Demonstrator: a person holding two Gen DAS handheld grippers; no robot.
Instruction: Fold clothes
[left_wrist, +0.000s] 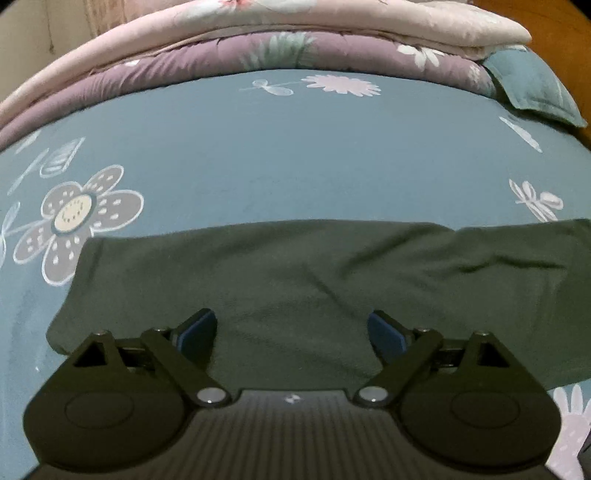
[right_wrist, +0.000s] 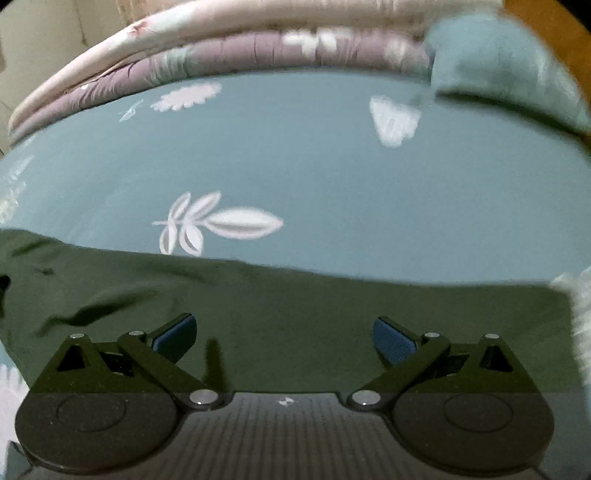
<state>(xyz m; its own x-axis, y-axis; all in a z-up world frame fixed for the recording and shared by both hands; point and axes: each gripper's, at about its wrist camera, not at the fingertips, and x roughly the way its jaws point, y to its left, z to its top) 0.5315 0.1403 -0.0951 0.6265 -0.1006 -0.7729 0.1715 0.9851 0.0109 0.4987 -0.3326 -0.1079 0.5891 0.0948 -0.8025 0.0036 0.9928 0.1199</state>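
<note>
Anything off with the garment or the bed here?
Nothing damaged or spilled. The dark green garment lies flat on the blue sheet, with a few creases toward its right side. Both grippers are open above it.

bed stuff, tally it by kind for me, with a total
dark green garment: 1
folded quilts: 2, pink on top of purple
teal pillow: 1
blue flowered sheet: 1
grippers: 2, left and right, both open above the garment
total: 7
</note>
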